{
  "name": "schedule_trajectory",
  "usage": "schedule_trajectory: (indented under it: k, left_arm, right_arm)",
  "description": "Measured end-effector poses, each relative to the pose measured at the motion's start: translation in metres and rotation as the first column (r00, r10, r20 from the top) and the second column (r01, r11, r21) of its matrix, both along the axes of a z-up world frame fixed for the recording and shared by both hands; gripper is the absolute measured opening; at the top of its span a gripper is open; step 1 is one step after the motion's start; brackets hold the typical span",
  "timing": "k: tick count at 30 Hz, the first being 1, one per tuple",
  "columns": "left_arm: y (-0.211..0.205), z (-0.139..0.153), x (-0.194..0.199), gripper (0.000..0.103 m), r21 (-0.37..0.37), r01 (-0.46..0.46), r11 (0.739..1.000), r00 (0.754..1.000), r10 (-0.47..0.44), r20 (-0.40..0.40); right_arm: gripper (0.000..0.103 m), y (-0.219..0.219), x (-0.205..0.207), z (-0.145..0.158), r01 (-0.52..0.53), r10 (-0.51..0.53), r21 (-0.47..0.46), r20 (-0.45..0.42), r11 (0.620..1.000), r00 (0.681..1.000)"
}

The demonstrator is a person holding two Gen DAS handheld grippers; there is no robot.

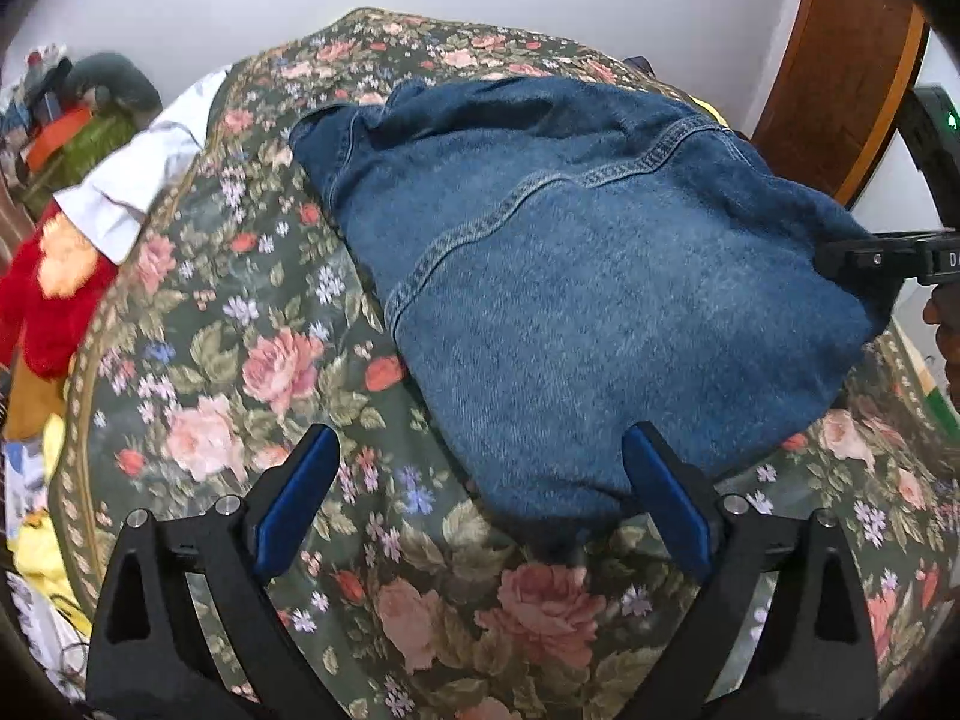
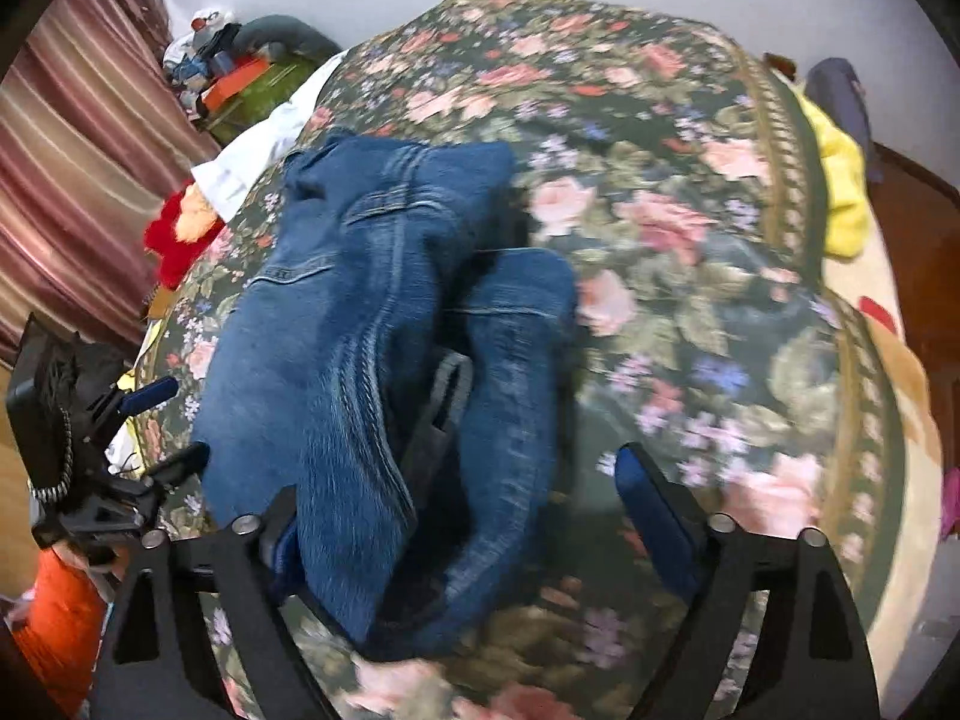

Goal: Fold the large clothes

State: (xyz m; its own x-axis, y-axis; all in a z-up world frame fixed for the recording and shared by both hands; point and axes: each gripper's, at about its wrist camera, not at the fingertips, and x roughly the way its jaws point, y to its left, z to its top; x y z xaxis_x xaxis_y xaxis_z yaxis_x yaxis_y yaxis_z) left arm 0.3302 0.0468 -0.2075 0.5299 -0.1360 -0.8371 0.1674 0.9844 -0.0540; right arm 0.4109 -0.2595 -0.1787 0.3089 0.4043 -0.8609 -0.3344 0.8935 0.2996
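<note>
Your left gripper and right gripper both gape, holding nothing. Blue denim jeans lie bunched mid-frame on the floral bedspread, roughly folded; still needs tidying, I'd say.

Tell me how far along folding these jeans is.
Done: the blue jeans lie doubled over in a bundle on the floral bedspread. In hand: nothing; the left gripper and right gripper both stand open, hovering at the bundle's near edge. Left: the fold looks loose and uneven, so probably a tidier final fold.
</note>
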Motion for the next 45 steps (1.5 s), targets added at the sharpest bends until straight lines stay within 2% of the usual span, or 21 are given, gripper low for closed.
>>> schedule_trajectory:
  k: [4,7,10,13,18,20,23,27,31,34,36,39,45]
  left_arm:
    - [0.006,0.000,-0.009,0.097,0.061,0.029,0.998,0.999,-0.028,-0.018]
    - [0.012,0.002,-0.011,0.097,0.141,0.020,0.990,0.999,-0.015,-0.031]
    - [0.019,0.018,-0.005,0.096,0.208,0.001,0.978,1.000,-0.004,0.011]
    - [0.028,0.045,0.009,0.097,0.168,-0.015,0.986,0.998,0.003,0.070]
    - [0.035,0.069,0.055,0.097,0.128,-0.068,0.989,0.991,0.051,0.127]
    - [0.038,0.068,0.080,0.097,0.105,-0.089,0.990,0.990,0.076,0.118]
    - [0.042,0.056,0.121,0.097,0.065,-0.128,0.990,0.991,0.124,0.058]
    - [0.036,0.029,0.169,0.097,0.014,-0.143,0.990,0.990,0.143,-0.018]
    - [0.033,0.008,0.202,0.097,0.007,-0.177,0.984,0.982,0.177,-0.062]
    - [0.044,-0.009,0.225,0.096,-0.025,-0.256,0.966,0.961,0.251,-0.117]
    - [0.049,-0.015,0.234,0.097,-0.058,-0.260,0.964,0.958,0.250,-0.138]
    - [0.051,-0.018,0.236,0.097,-0.070,-0.264,0.962,0.956,0.251,-0.155]
    - [0.053,0.014,0.210,0.096,0.014,-0.242,0.970,0.967,0.242,-0.081]
  right_arm:
    - [0.089,-0.014,-0.003,0.006,0.019,-0.019,0.008,-0.011,1.000,1.000]
    - [0.089,-0.015,-0.008,0.025,0.013,-0.013,-0.019,0.042,1.000,0.999]
    - [0.089,-0.010,-0.012,0.052,0.010,-0.005,-0.041,0.122,0.999,0.993]
    - [0.089,-0.010,-0.008,0.080,0.025,-0.022,-0.014,0.188,1.000,0.982]
    - [0.089,0.005,0.020,0.096,0.030,-0.037,0.037,0.188,0.999,0.982]
    - [0.089,0.021,0.039,0.091,0.018,-0.027,0.053,0.162,0.998,0.986]
    - [0.089,0.038,0.066,0.071,0.017,-0.023,0.076,0.084,0.997,0.996]
    - [0.089,0.053,0.103,0.027,0.044,-0.036,0.106,-0.076,0.993,0.996]
    - [0.089,0.044,0.129,-0.011,0.079,-0.058,0.125,-0.162,0.989,0.985]
    - [0.089,0.028,0.139,-0.034,0.115,-0.074,0.167,-0.234,0.979,0.969]
    - [0.089,0.024,0.138,-0.044,0.117,-0.072,0.178,-0.237,0.977,0.969]
    - [0.090,0.030,0.131,-0.037,0.080,-0.058,0.128,-0.167,0.989,0.984]
    - [0.090,0.024,0.121,-0.009,0.081,-0.064,0.111,-0.149,0.991,0.987]
